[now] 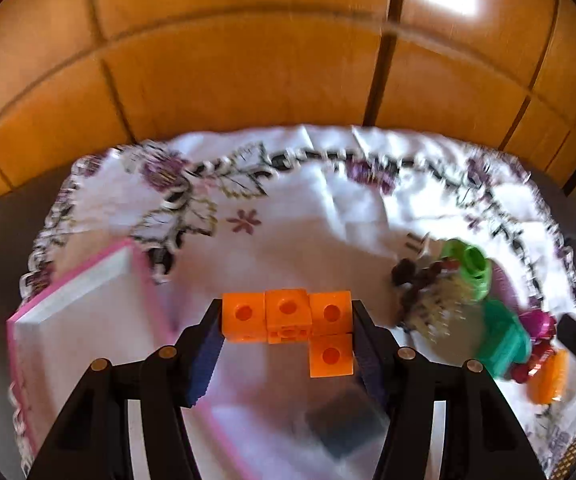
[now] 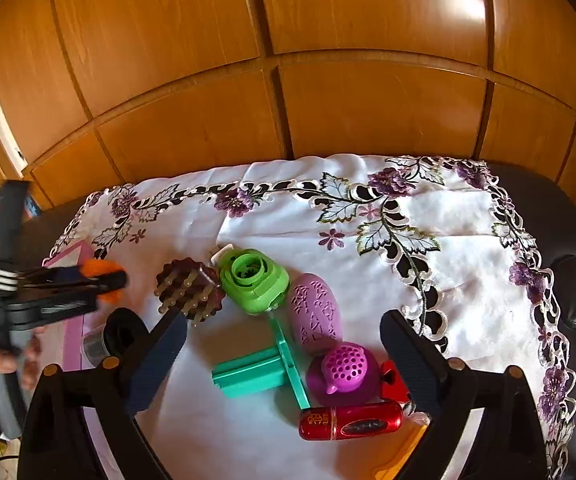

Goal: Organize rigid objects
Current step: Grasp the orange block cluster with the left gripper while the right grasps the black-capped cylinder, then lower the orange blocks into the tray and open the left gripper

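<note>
Left wrist view, grip: The left gripper [image 1: 288,320] clamps an orange block cluster [image 1: 290,322], four linked cubes in an L shape, between its two dark pads at the centre of the frame, held clear above the cloth.
Left wrist view, why so: The pads press the two end cubes of the top row, which likely keeps the piece level while it is carried.
Left wrist view, destination: A pink-edged white box [image 1: 84,316] sits at lower left, just under and beside the held blocks; this looks like the place where sorted pieces go, though its contents are blurred.
Left wrist view, remaining pile: At the right edge, a green round piece [image 1: 470,270] and a teal bracket [image 1: 504,340] lie among other toys, smeared by motion.

Right wrist view, grip: The right gripper [image 2: 284,344] stands spread wide with nothing between its fingers, poised over the pile in the lower centre.
Right wrist view, pile: A brown bristle ball [image 2: 190,290], the green round piece [image 2: 254,280], a lilac oval [image 2: 315,308], the teal bracket [image 2: 264,368], a magenta perforated cap [image 2: 344,372] and a red cylinder [image 2: 350,420] crowd together, several touching, on the embroidered cloth [image 2: 468,216].
Right wrist view, other hand: At middle left, the left gripper [image 2: 104,276] shows with the orange blocks [image 2: 102,268], blurred, near the pink box's corner [image 2: 70,256].
Judgement: Sorting appears early; most items are still on the cloth.
</note>
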`<state>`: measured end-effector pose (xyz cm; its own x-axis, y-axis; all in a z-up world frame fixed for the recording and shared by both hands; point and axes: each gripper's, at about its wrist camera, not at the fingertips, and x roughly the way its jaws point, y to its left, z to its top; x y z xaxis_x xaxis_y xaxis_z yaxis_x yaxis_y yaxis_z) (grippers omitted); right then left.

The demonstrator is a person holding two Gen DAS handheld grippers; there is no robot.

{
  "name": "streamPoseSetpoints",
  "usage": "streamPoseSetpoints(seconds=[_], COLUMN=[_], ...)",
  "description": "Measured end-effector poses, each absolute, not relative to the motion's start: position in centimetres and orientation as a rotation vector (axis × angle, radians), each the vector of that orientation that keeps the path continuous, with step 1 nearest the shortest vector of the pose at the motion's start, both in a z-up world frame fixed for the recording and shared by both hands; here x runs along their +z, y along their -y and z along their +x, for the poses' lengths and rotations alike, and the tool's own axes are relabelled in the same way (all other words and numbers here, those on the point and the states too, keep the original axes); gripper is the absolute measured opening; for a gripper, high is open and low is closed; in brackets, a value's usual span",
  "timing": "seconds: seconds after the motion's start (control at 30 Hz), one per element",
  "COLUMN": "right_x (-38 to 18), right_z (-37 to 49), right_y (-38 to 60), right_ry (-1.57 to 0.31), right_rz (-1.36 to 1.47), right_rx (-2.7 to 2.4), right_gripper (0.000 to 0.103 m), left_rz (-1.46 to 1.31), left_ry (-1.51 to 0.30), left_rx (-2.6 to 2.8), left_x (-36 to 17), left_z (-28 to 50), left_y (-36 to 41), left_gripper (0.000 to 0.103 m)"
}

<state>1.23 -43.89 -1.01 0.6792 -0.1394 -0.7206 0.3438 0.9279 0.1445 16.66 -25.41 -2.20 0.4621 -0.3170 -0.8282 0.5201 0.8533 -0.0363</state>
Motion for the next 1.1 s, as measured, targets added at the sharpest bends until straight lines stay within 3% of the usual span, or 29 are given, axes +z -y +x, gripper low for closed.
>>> streamPoseSetpoints(seconds=[0.2,0.7,0.73,0.77,0.8,1.1], right_x=[-1.3,-4.6,-5.0,-5.3,-5.6,-4.2], right_z=[1.9,9.5,9.9,10.0,10.2,6.2], right_y=[40.2,28.4,28.4,28.4,28.4,28.5], right_ry=[-0.805,-0.957,-0.972,-0.983,-0.994,-0.974], right_rz=[0.221,-0.012,-0.017,-0.014,0.003,-0.066], right_rx=[-0.107,0.074,0.072,0.074,0.083,0.041], right_gripper=[0.090,0.090,0.089,0.070,0.063,0.063], left_rz=[0.159,0.017,0.007,-0.002,-0.010,-0.013], left_ry=[-0.862,-0.872,-0.873,-0.875,-0.877,-0.878], left_rx=[-0.488,-0.352,-0.343,-0.337,-0.329,-0.306], left_x=[1.5,-0.1,-0.2,-0.3,-0.4,-1.1], left_z=[12.7,5.9,5.8,5.7,5.6,8.6], left_y=[19.5,6.0,5.5,4.9,4.3,3.9], left_gripper=[0.061,0.061,0.061,0.061,0.061,0.061])
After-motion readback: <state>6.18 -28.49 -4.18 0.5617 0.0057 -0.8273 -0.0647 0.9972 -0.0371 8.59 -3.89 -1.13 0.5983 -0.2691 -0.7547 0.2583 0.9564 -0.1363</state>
